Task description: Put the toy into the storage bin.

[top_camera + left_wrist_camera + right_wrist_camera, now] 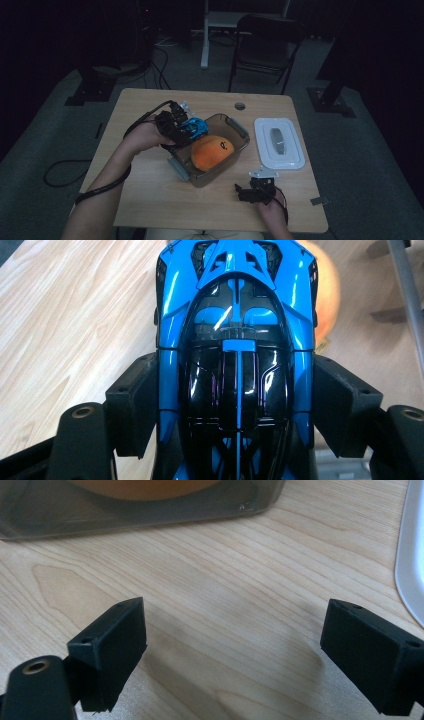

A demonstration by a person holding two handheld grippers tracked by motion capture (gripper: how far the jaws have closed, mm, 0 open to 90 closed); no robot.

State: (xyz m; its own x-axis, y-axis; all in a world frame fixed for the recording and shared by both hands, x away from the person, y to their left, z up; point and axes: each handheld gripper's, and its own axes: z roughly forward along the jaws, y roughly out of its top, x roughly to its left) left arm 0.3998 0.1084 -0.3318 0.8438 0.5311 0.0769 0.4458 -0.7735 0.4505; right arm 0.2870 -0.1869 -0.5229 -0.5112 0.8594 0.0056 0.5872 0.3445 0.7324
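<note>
A glossy blue and black toy car point(235, 360) sits between the jaws of my left gripper point(235, 410), and both pads press on its sides. In the high view the left gripper point(186, 128) holds the blue car point(194, 127) over the back left rim of a clear plastic box point(235, 131). An orange plush toy point(212, 151) lies inside that box, and its orange edge point(327, 295) shows beyond the car. My right gripper point(246, 192) rests open near the table's front right, its jaws point(235, 650) wide apart over bare wood.
The box's white lid point(278, 143) lies flat to the right of the box; its edge point(410, 555) shows in the right gripper view. The box wall point(140, 510) stands just ahead of the right gripper. A folding chair point(265, 45) stands behind the wooden table point(150, 195).
</note>
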